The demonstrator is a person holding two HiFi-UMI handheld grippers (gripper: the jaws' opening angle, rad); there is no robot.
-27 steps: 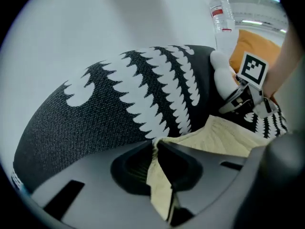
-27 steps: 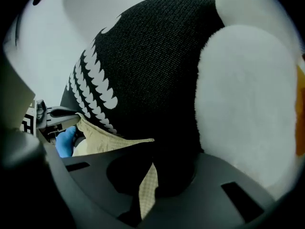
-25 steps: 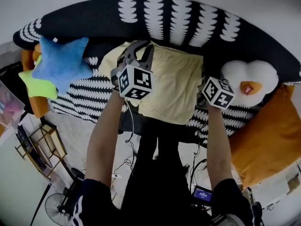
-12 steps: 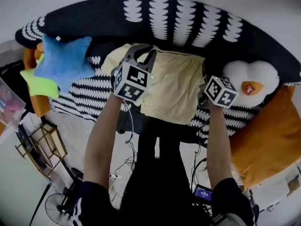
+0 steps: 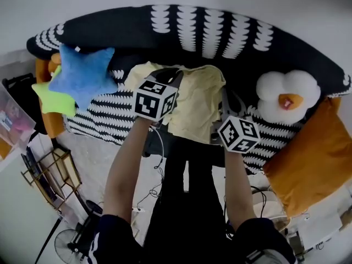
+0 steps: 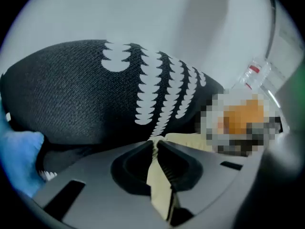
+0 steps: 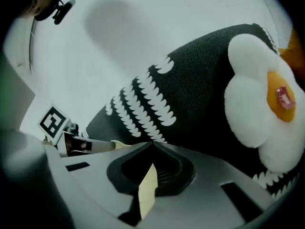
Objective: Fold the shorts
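Our left gripper's (image 6: 155,142) fingers (image 6: 132,171) were pinched almost together on a fold of the pale yellow shorts (image 6: 159,185), and the cloth ran down between the black pads toward the camera. Our right gripper's (image 7: 152,146) fingers (image 7: 172,171) were closed tight on another edge of the same shorts, with a thin strip of it showing between them.

From the head view, the shorts were held up bunched between our two grippers. Their right side was lifted and drawn in toward the middle, and the rest lay on the seat of the black sofa (image 5: 110,29) with its white leaf pattern. A blue star cushion (image 5: 82,76) sat on the seat to the left, overlapping a green star cushion (image 5: 49,98). To the right a fried-egg cushion (image 5: 275,89) rested near the backrest, and an orange cushion (image 5: 308,158) lay just beside it at the sofa's end.
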